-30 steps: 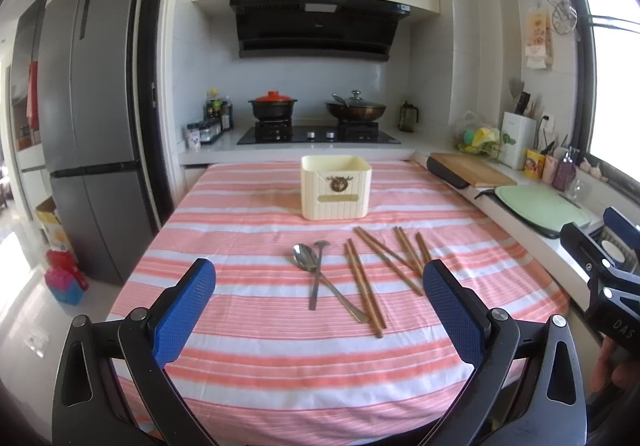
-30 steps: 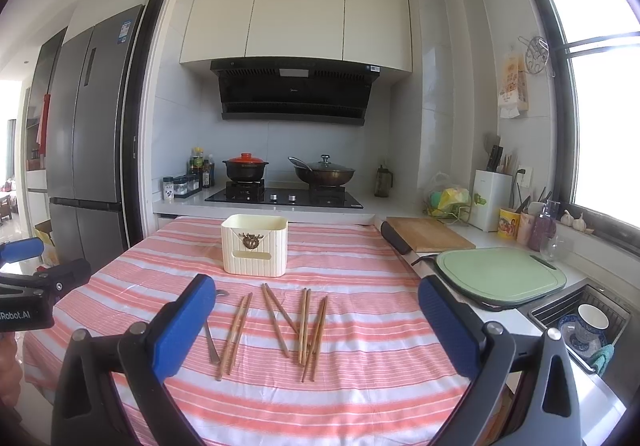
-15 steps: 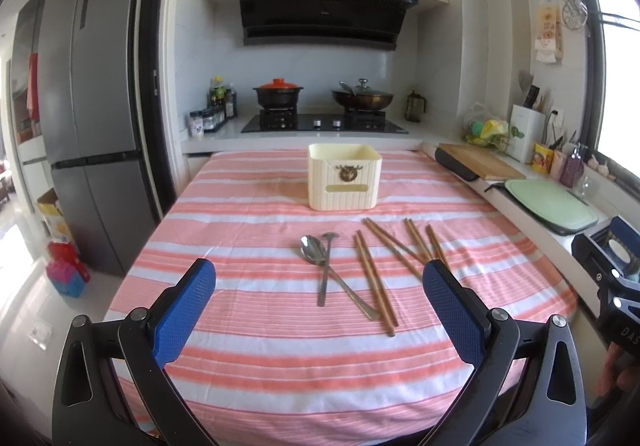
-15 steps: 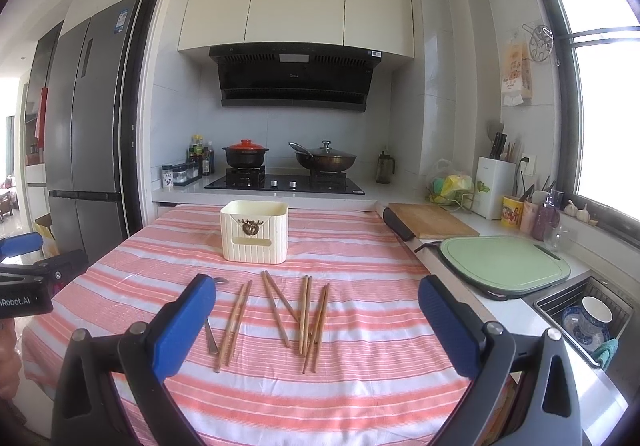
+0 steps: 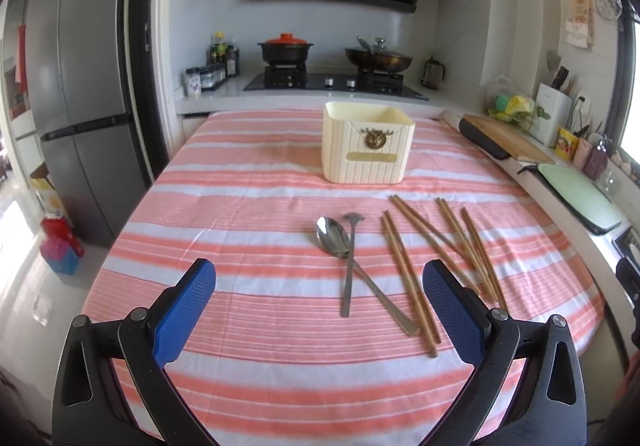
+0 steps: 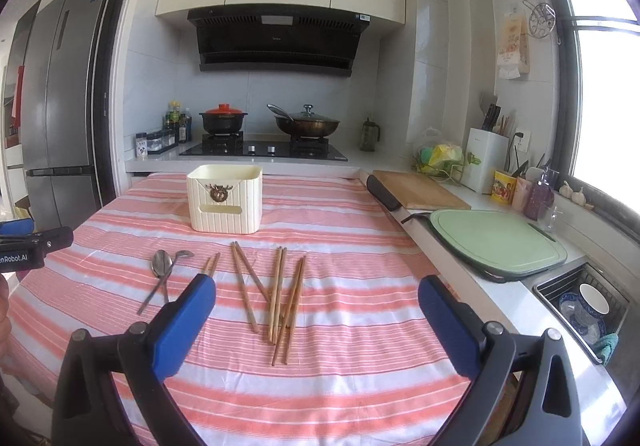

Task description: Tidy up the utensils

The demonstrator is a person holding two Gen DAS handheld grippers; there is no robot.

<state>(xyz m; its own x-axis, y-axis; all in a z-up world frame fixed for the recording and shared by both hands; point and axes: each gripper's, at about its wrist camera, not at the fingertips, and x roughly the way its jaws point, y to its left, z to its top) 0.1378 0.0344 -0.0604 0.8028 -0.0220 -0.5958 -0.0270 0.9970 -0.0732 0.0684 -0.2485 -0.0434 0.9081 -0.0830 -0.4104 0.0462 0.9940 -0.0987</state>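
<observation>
A kitchen bench covered in a pink and white striped cloth fills both wrist views. Near its far end stands a cream ribbed holder, open at the top and apparently empty, though its inside is only partly visible. In front of it, closer to the cameras, the utensils lie loose on the cloth: a metal spoon with its handle crossing that of a second, smaller metal utensil beside it, and to their right several wooden chopsticks scattered in rough pairs, some overlapping. The left gripper hovers low over the near side of the bench, its blue-padded jaws spread wide with nothing between them, roughly facing the spoon. The right gripper is likewise spread wide and empty, held above the bench and facing the chopsticks. Judging from this, the task is at its very start: nothing has been picked up and nothing seems to be in the holder yet, so the step in hand is the approach to a first utensil. The next move likely calls for lowering one gripper over a single piece, closing on its thin handle flat against the cloth, then carrying it to the holder and dropping it in upright. The crossed handles and overlapping sticks may make a clean single grasp tricky.
</observation>
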